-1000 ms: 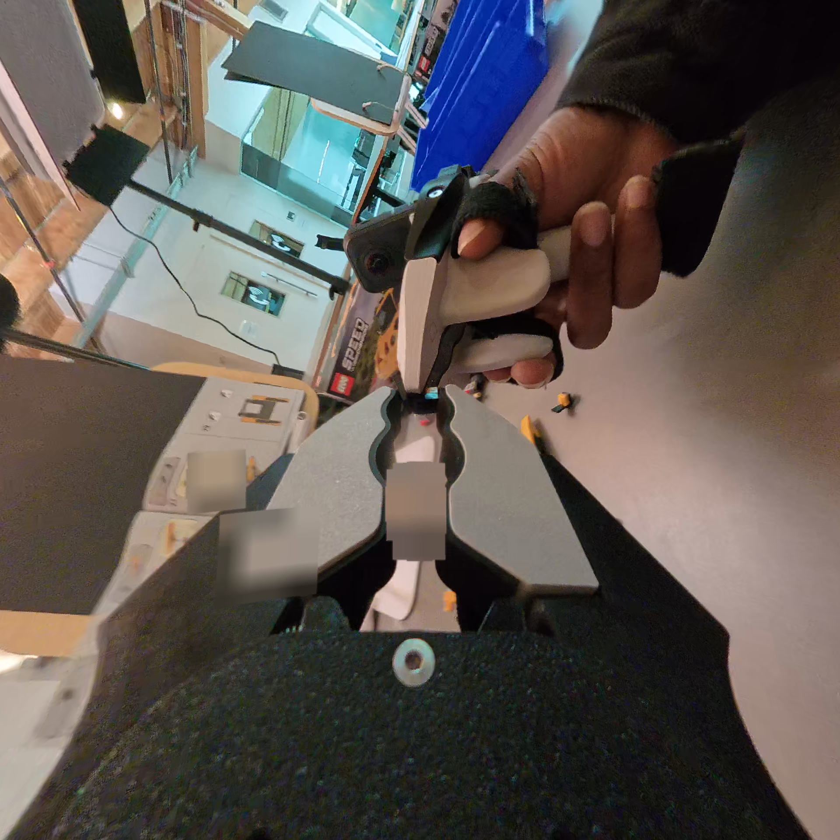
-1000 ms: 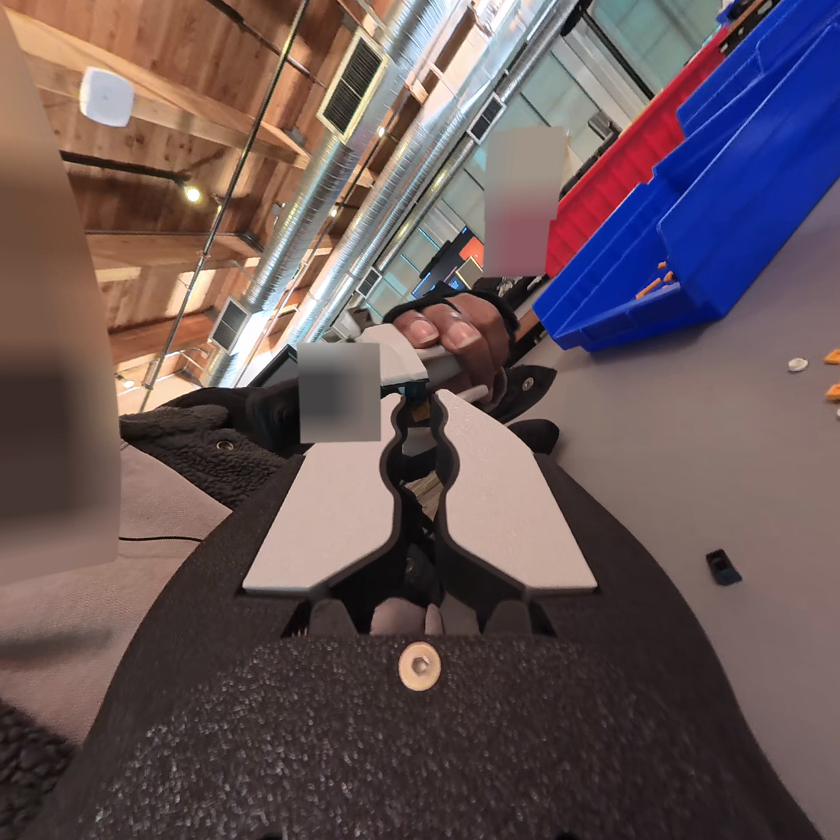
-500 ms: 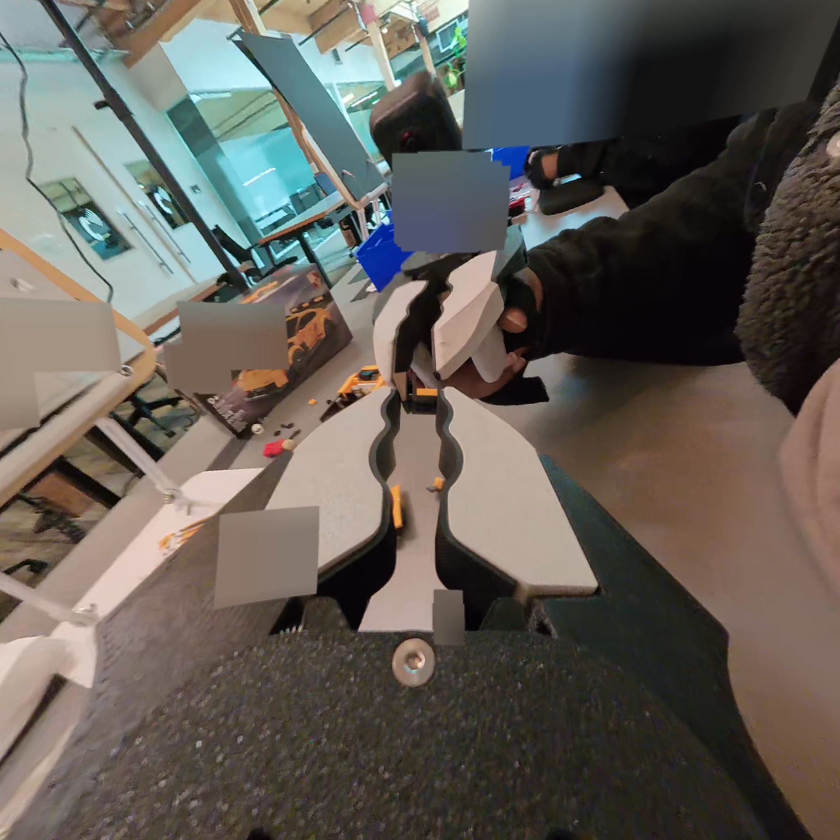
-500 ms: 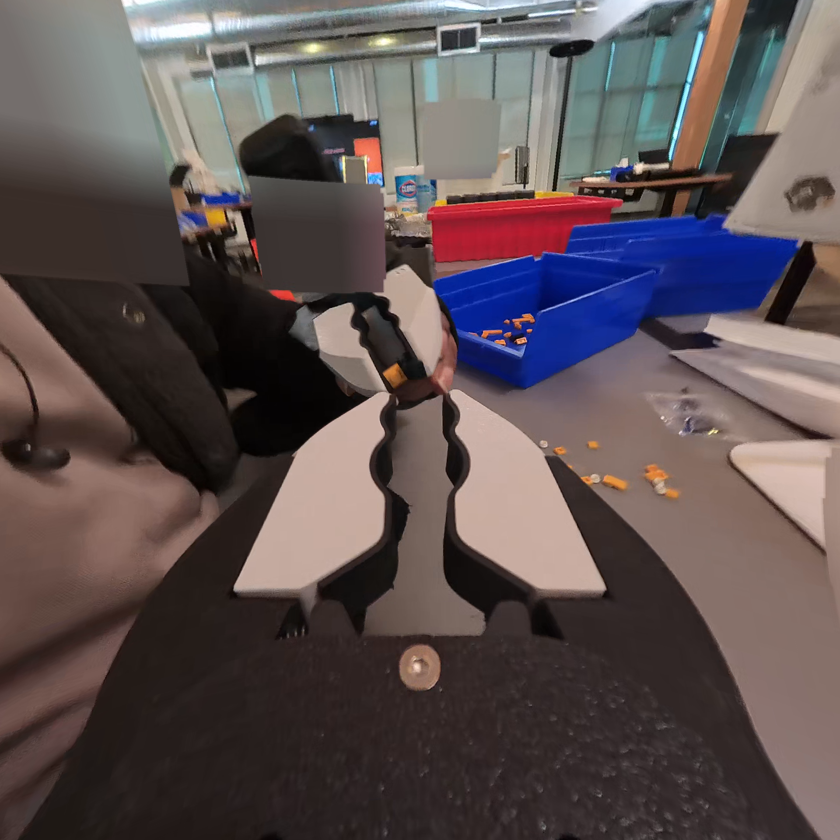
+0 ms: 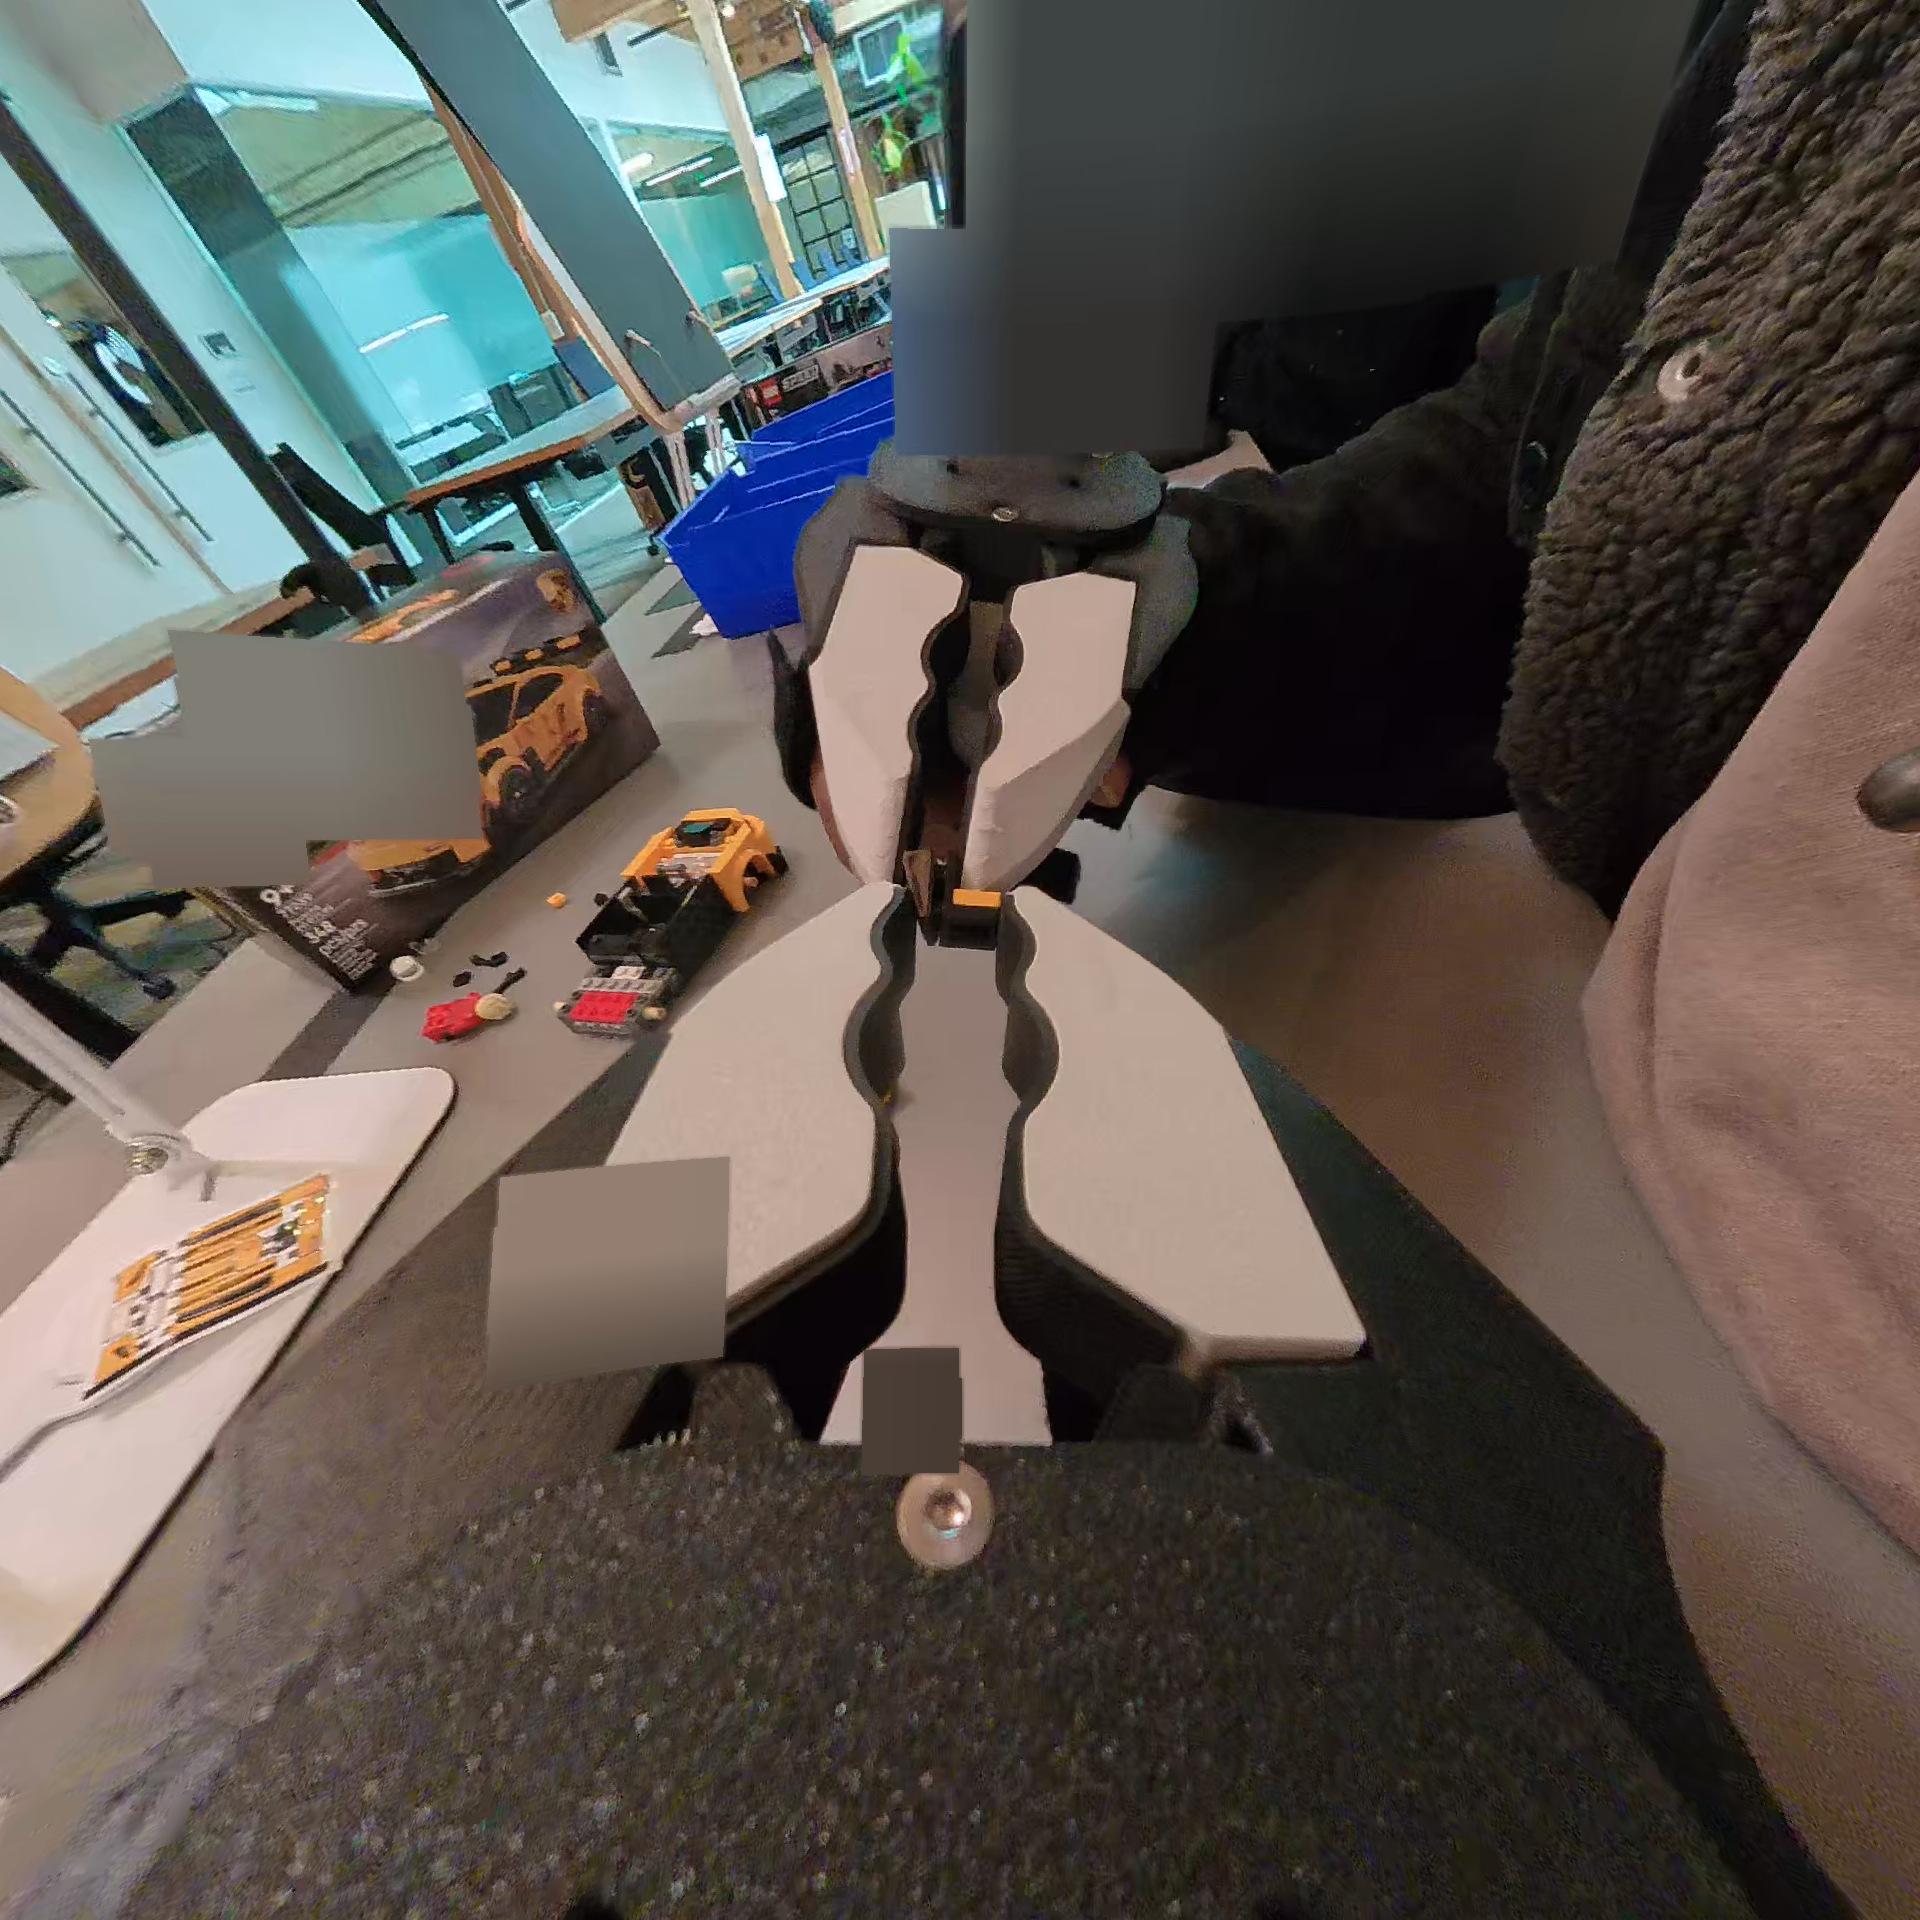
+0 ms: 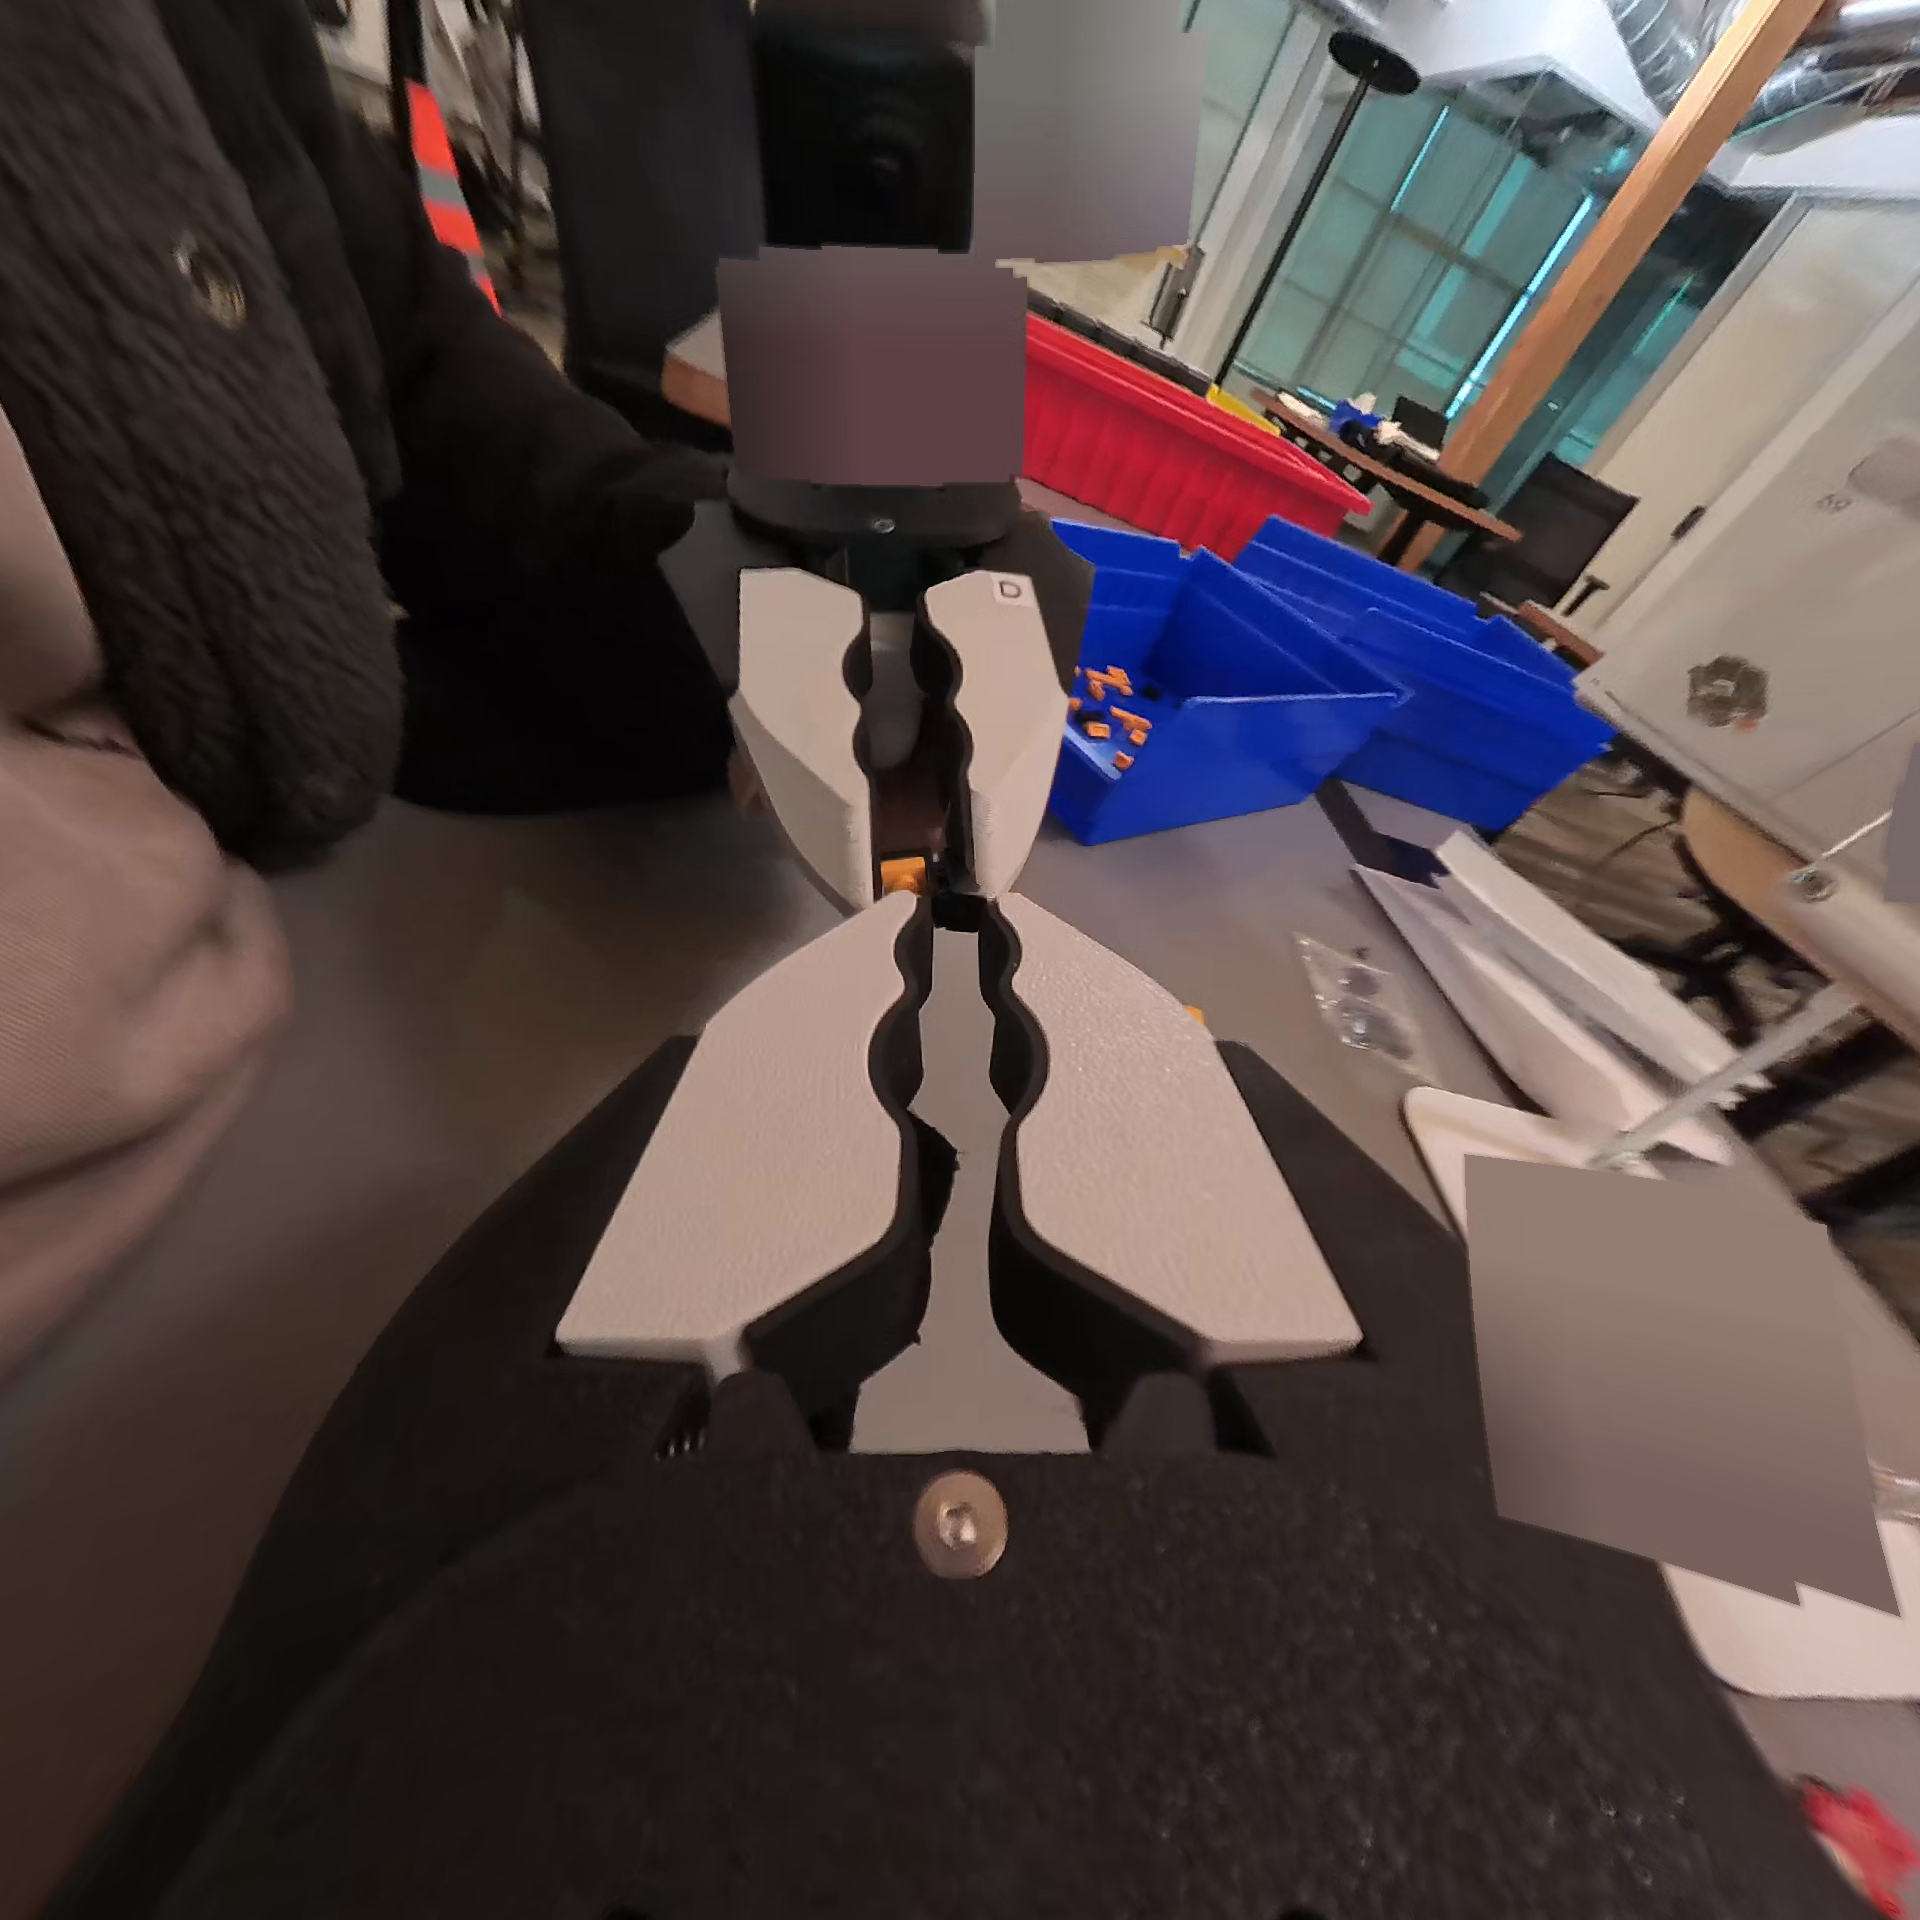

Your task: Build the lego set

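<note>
My left gripper (image 5: 953,914) is shut on a small orange and black lego piece (image 5: 975,902). My right gripper (image 6: 954,909) is shut on a small black lego piece (image 6: 951,914). The two grippers face each other tip to tip above the grey table (image 5: 1299,997), and the two pieces touch. The right gripper shows in the left wrist view (image 5: 935,862), the left gripper in the right wrist view (image 6: 914,873) with its orange piece (image 6: 899,871). A partly built orange and black car (image 5: 686,883) stands on the table to the left.
The lego box (image 5: 520,748), red and black loose pieces (image 5: 452,1018) and a sticker sheet (image 5: 208,1257) on a white board lie left. Blue bins (image 6: 1247,727), a red bin (image 6: 1174,447), a plastic bag (image 6: 1351,997) and white booklets (image 6: 1538,997) lie right. The person's dark sleeves are close behind. Less than 4 cm separates the two grippers' tips.
Both grippers have swung from tilted poses to level, facing each other squarely. Their tips have stayed together with the pieces between them.
</note>
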